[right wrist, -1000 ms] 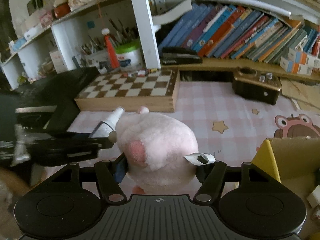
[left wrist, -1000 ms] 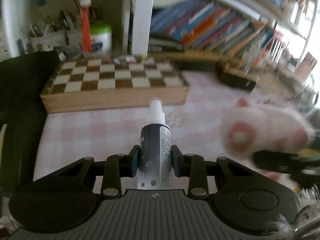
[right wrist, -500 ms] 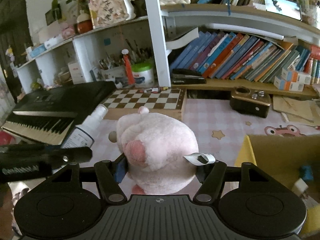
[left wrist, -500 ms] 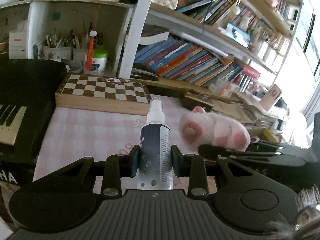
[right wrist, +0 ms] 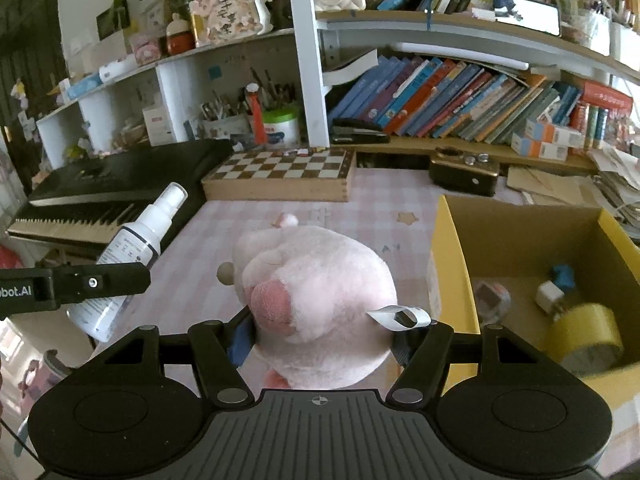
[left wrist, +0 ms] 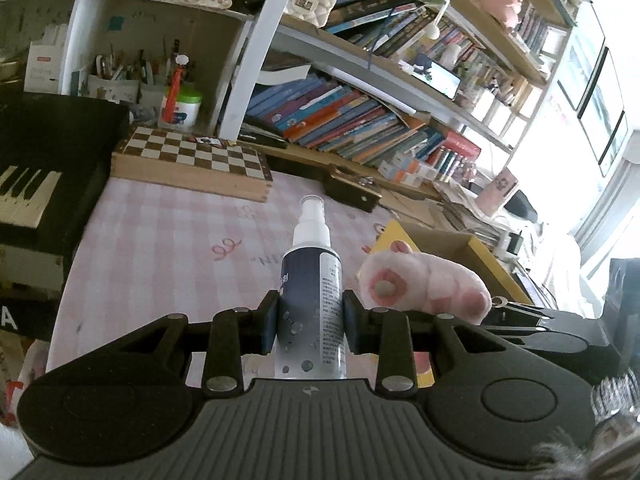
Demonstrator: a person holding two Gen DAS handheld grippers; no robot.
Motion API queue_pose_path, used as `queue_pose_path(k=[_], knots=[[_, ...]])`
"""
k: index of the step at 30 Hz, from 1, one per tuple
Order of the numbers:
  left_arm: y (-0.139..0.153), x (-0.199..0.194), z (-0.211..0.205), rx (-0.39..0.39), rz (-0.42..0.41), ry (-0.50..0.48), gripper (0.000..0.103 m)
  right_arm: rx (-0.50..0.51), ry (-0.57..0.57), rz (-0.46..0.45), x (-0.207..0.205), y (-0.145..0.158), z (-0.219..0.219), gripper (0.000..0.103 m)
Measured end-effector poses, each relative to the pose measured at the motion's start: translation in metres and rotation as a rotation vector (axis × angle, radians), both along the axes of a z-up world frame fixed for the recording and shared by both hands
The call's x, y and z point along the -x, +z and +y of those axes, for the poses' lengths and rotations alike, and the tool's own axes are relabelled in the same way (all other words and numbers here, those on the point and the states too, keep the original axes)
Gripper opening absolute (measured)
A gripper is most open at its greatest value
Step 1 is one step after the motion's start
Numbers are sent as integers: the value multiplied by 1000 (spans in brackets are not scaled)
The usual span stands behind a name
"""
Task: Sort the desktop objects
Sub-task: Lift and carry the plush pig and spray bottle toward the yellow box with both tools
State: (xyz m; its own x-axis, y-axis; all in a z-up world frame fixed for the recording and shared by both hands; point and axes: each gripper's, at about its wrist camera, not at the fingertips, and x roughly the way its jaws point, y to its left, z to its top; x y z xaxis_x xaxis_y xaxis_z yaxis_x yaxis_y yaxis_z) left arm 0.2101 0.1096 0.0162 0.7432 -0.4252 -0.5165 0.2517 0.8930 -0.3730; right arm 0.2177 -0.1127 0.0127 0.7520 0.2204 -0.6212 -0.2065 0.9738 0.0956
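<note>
My left gripper (left wrist: 310,326) is shut on a dark spray bottle (left wrist: 312,300) with a white pump top, held upright above the pink checked table. The bottle also shows in the right wrist view (right wrist: 132,256), tilted at the left. My right gripper (right wrist: 320,340) is shut on a pink plush pig (right wrist: 316,296), held above the table just left of the yellow cardboard box (right wrist: 452,264). The plush shows in the left wrist view (left wrist: 424,284), in front of the box (left wrist: 400,236).
The box holds a yellow tape roll (right wrist: 584,336) and small items. A wooden chessboard box (right wrist: 280,178), a dark radio (right wrist: 464,172) and a keyboard (right wrist: 100,204) line the table's back and left. Bookshelves stand behind.
Both grippers have risen and drawn back from the table with their objects. The yellow box has come into view at the right, and the plush now sits closer to it.
</note>
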Motion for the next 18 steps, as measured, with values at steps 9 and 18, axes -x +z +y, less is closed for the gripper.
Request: queue_pose_path(k=[9,18], knots=[[4,58,3,18,3,-25,30,-16,-38,14,57,-1,-1,66],[-10,102,0,33,44,-56,30,-6,-54,55,107,-11,-6,66]])
